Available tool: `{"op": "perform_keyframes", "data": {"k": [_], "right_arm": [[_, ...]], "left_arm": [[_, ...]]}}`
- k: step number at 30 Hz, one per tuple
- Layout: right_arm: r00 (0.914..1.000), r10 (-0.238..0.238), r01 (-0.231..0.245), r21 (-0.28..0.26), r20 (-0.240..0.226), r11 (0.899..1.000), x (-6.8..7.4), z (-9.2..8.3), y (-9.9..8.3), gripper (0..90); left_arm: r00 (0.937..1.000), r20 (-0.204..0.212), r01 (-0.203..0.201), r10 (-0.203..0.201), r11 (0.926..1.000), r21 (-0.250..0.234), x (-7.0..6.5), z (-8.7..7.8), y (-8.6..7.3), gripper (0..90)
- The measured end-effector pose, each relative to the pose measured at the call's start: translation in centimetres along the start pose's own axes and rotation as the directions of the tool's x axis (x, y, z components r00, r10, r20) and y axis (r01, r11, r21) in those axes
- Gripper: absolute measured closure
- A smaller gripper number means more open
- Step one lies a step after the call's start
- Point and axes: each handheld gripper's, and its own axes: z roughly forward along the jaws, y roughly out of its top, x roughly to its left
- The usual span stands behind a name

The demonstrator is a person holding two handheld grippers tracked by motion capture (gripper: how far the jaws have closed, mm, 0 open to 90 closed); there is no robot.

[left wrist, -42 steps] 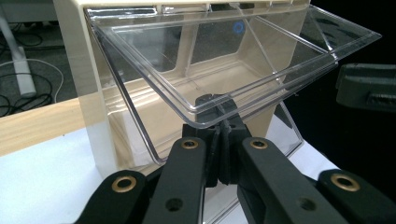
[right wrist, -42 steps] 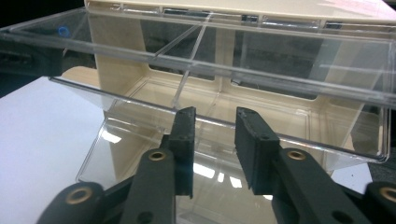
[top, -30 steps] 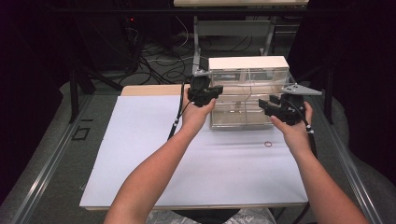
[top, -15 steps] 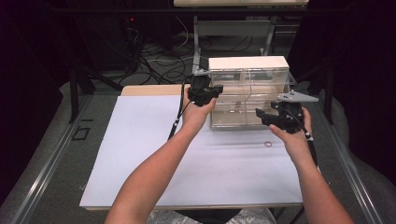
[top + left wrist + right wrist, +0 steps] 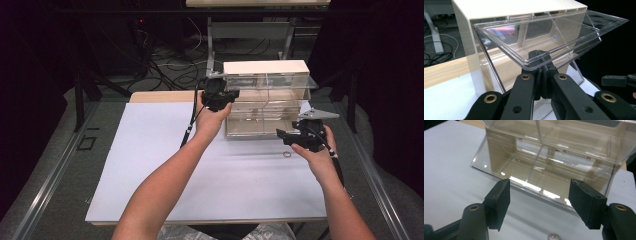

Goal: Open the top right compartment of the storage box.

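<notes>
- The left gripper (image 5: 218, 94) is clamped on the front lip of the clear upper drawer (image 5: 549, 37), holding it tipped open out of the cream organiser box (image 5: 265, 67); nothing here has moved over the last second.
- That drawer runs long across the box's front, its open mouth tilted toward the person.
- A small ring (image 5: 287, 154) lies on the white mat (image 5: 150, 165), just in front of the box and below the right gripper.
- The right gripper (image 5: 286, 136) has dropped toward the ring, and its jaws have just been opening, with nothing between them. I'd judge a pickup is next.
</notes>
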Motion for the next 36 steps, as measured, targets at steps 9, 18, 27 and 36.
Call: {"op": "perform_keyframes", "data": {"k": [9, 18, 27, 36], "right_arm": [[0.9997, 0.022, -0.022, 0.046, 0.011, 0.999, -1.2, 0.6, -1.7, 36.7], [0.9995, -0.004, 0.000, 0.123, 0.032, 0.992, -2.5, 2.1, -3.8, 45.3], [0.9987, 0.031, -0.037, 0.177, 0.040, 0.983, -3.4, 3.2, -5.1, 56.6], [0.9978, 0.048, -0.057, 0.218, 0.045, 0.974, -4.5, 4.7, -6.5, 63.9]], "left_arm": [[1.0000, -0.003, 0.002, -0.002, 1.0000, 0.000, 0.0, 0.1, 0.2, 90.0], [0.9999, -0.006, 0.011, -0.011, 0.9999, -0.009, 0.0, -0.1, 0.6, 90.0], [0.9999, -0.008, 0.013, -0.013, 0.9998, -0.015, 0.1, -0.2, 0.7, 90.0], [0.9997, -0.011, 0.021, -0.021, 0.9996, -0.020, 0.0, -0.2, 0.9, 90.0]]}}
